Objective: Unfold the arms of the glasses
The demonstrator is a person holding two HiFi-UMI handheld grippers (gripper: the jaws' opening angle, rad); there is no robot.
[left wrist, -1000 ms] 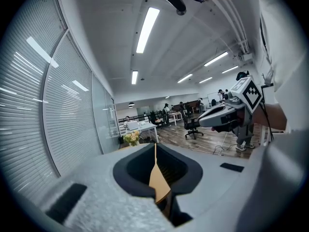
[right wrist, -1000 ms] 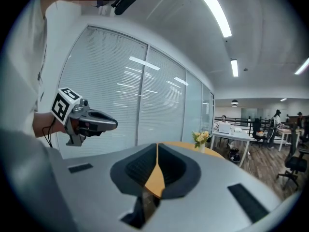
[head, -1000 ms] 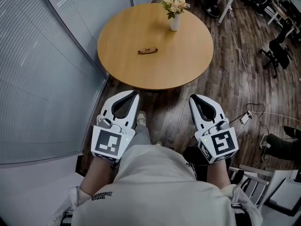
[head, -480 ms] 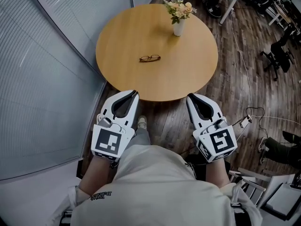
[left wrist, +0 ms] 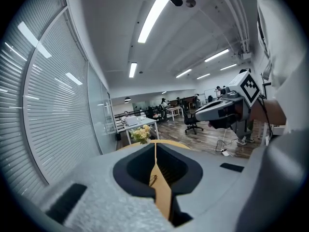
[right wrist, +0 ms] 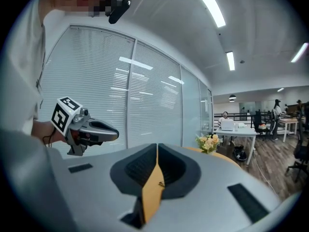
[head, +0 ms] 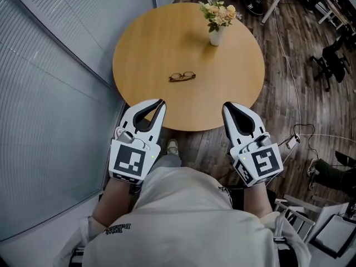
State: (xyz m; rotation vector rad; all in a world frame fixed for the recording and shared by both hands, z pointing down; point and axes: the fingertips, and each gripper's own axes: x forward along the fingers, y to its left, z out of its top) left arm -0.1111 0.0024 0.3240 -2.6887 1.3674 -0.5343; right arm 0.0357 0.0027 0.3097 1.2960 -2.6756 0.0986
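A pair of dark-framed glasses (head: 182,76) lies folded near the middle of the round wooden table (head: 144,43). The same glasses (left wrist: 153,179) show as a small speck through the jaw slit in the left gripper view, and the glasses (right wrist: 161,183) likewise in the right gripper view. My left gripper (head: 162,102) hovers at the table's near edge, jaws shut and empty. My right gripper (head: 226,105) is level with it to the right, also shut with nothing held. Both point toward the table.
A white vase of flowers (head: 219,21) stands on the far right part of the table. A blinds-covered glass wall (head: 50,82) runs along the left. Office chairs (head: 334,60), a white desk and floor cables (head: 295,132) lie to the right on the wood floor.
Both grippers and the person have moved forward toward the table; their tips now reach its near edge. The jaws stayed shut.
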